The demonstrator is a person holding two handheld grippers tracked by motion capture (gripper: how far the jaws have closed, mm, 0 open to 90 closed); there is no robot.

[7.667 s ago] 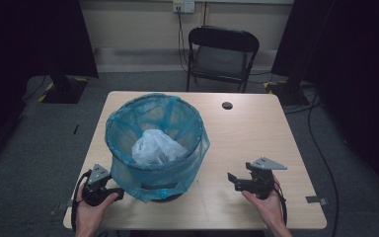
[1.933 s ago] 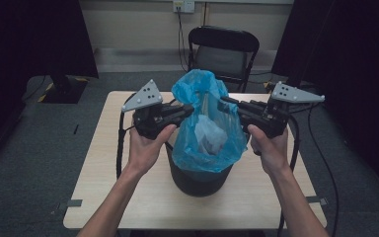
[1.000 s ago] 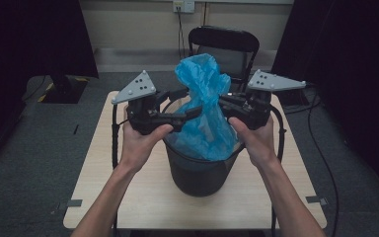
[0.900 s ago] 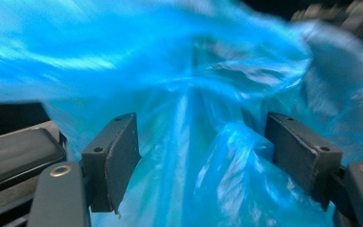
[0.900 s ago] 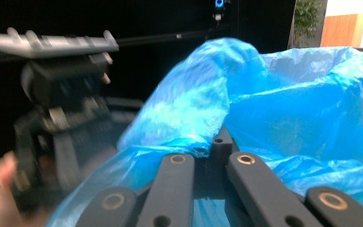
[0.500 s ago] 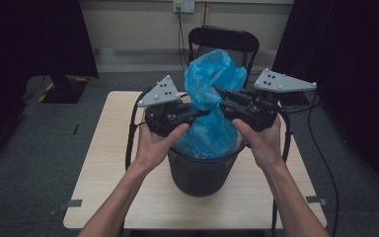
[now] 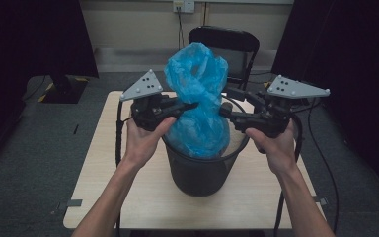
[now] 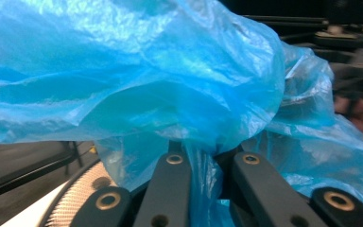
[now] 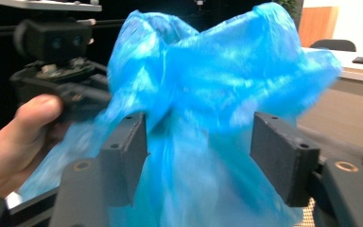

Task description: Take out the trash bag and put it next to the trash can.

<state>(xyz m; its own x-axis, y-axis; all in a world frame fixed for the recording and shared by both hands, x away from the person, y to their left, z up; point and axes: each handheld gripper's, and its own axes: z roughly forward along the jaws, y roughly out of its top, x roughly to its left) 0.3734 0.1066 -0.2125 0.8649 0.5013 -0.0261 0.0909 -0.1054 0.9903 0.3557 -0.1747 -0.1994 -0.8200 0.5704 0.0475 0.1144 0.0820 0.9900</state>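
Two tongs flank blue bag (image 7: 197,106) — left (image 7: 190,105) clamped, right (image 7: 225,112) spread.

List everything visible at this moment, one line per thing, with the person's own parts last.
Bag: one, blue plastic, gathered and twisted at its neck, bulging up out of the bin.
Bin: one, black, mesh wall, standing mid-table.
Table: one, light wood top, under the bin.
Folding chair: one, black, beyond the table's far edge.
Wall socket: one, pale, on the back wall with cables hanging down.
Left tongs: one, black with grey plate, closed on the bag's neck.
Right tongs: one, black with grey plate, jaws apart on either side of the bag.
Hands: two, left hand and right hand, each holding its tongs.
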